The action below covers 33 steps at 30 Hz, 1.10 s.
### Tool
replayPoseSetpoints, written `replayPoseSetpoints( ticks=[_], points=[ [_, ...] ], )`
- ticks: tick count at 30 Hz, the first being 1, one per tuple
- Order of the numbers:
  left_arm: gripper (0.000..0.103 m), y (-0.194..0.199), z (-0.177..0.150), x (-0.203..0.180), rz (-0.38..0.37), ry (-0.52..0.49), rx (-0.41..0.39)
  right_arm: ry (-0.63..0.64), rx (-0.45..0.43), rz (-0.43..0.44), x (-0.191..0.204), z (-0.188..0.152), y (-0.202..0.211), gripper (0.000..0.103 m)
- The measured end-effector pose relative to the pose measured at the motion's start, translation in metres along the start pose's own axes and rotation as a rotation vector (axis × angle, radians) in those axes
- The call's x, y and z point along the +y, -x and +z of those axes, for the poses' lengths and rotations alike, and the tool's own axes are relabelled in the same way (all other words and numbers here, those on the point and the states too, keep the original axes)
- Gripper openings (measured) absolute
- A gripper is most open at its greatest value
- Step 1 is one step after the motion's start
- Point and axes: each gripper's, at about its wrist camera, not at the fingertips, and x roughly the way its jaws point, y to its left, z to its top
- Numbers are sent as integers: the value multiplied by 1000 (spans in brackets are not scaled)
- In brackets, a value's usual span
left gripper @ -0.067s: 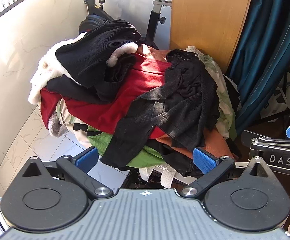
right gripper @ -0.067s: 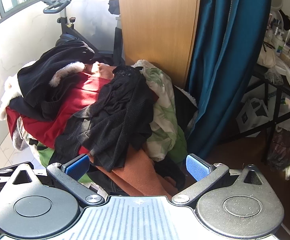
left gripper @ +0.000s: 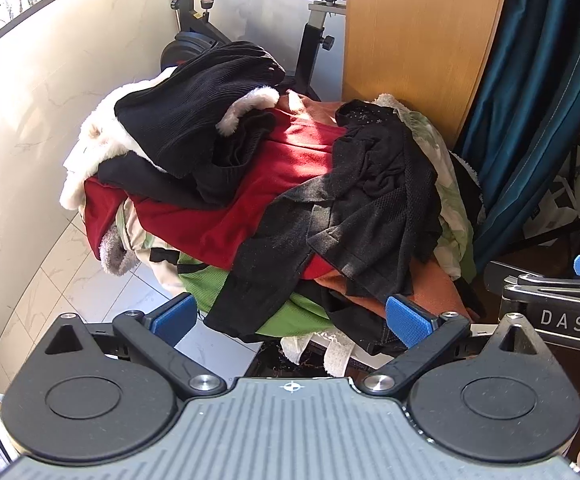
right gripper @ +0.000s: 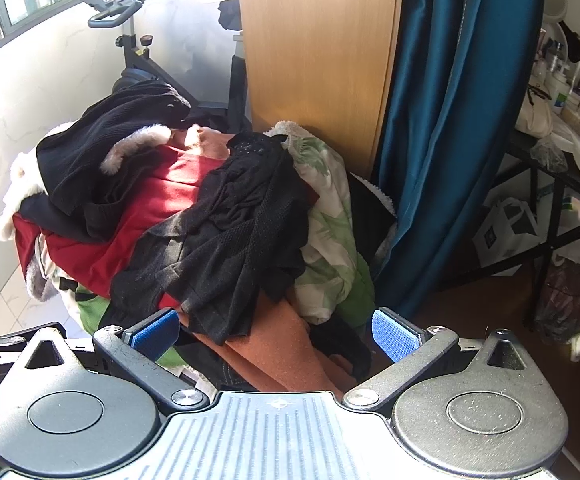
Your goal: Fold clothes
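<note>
Nothing has shifted since the frame before: both views match it. I hold the left tool (left gripper: 290,318) and the right tool (right gripper: 275,334) short of the clothes pile (left gripper: 273,184), both released, blue pads wide apart with nothing between them. On top of the pile lie a black top (left gripper: 370,208), a red garment (left gripper: 225,216) and a black ribbed piece (left gripper: 193,120). Only the right view shows the cluttered table (right gripper: 562,168); only the left view shows the right tool's side, at its right edge. Bare floor (left gripper: 69,276) lies left of the pile; the curtain (right gripper: 430,140) and a wooden panel (right gripper: 318,40) hem it in behind and to the right.
</note>
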Motion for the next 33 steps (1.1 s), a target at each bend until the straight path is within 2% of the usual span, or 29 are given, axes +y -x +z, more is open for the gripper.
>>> replayPoseSetpoints(
  ticks=[2, 5, 7, 16, 33],
  points=[
    [102, 0, -2, -13, 5, 9, 4, 4, -9, -5, 1, 0, 1, 102],
    [102, 3, 7, -10, -11, 49, 26, -2, -9, -6, 1, 0, 1, 102],
    [102, 7, 5, -16, 17, 58, 3, -9, -6, -6, 1, 5, 1, 102],
    [102, 9, -2, -8, 47, 97, -20, 13, -14, 8, 8, 6, 4, 102],
    [102, 11, -4, 4, 45, 136, -20, 52, -13, 23, 22, 11, 4, 102]
  ],
)
